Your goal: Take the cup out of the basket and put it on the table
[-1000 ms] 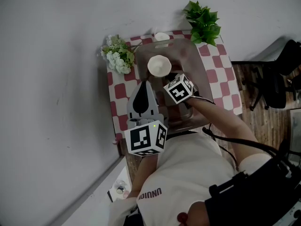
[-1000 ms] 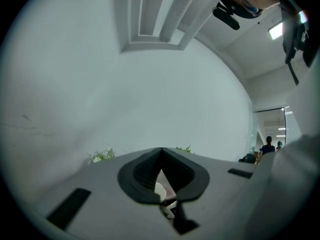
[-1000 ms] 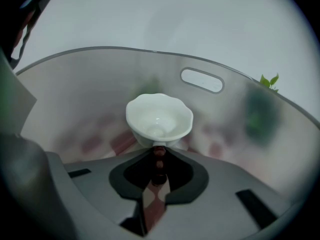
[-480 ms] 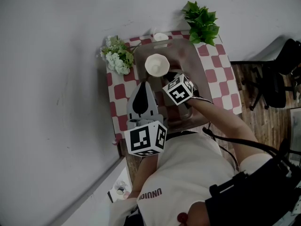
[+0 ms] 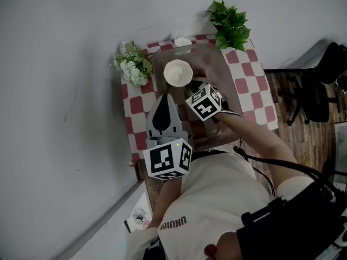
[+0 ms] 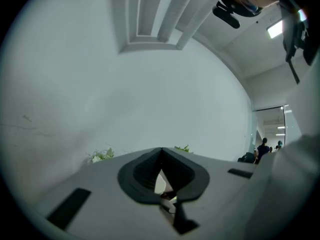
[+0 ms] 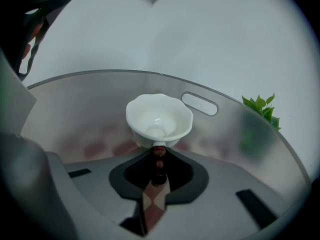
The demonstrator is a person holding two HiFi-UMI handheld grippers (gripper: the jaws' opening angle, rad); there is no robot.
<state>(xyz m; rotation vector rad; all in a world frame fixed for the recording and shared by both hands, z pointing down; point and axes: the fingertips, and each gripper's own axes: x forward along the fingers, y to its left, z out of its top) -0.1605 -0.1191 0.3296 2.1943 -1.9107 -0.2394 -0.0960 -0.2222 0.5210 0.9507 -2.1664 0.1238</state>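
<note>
Office-like room: bare white wall, wood floor, black swivel chair, checkered table.

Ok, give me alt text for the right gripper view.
The right tongs are closed on the near side of a small white cup with a wavy rim, and the translucent grey basket curves around behind it. A handle slot shows in the basket's far wall, with a leafy green plant at right and a plain pale wall beyond.
</note>
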